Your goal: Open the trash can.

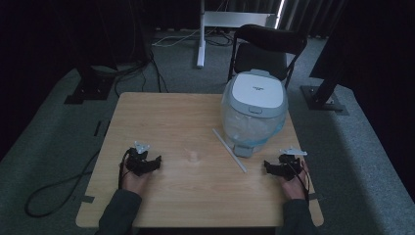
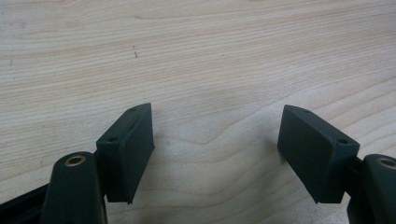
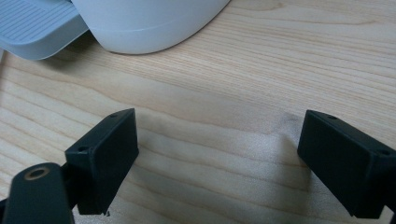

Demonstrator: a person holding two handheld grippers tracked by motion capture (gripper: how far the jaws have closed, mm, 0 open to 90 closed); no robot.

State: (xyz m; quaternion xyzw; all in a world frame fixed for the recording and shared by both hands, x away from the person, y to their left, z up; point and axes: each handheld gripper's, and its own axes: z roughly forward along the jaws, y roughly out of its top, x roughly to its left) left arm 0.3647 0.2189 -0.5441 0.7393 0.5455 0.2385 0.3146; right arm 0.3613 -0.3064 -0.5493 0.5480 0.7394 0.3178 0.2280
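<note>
Dark curtained recording studio: stands [image 1: 85,81], cables [image 1: 142,68].

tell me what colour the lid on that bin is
White with a grey rim, on the bin; its lid shows best in the high view.

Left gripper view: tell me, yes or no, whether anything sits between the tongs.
No. The left tongs stand wide open, with bare wooden table between the two black pads.

Pale wood-grain table [image 1: 161,117]; white-and-grey bin [image 1: 253,105], perhaps bluish; black tongs [image 2: 215,154].
</note>
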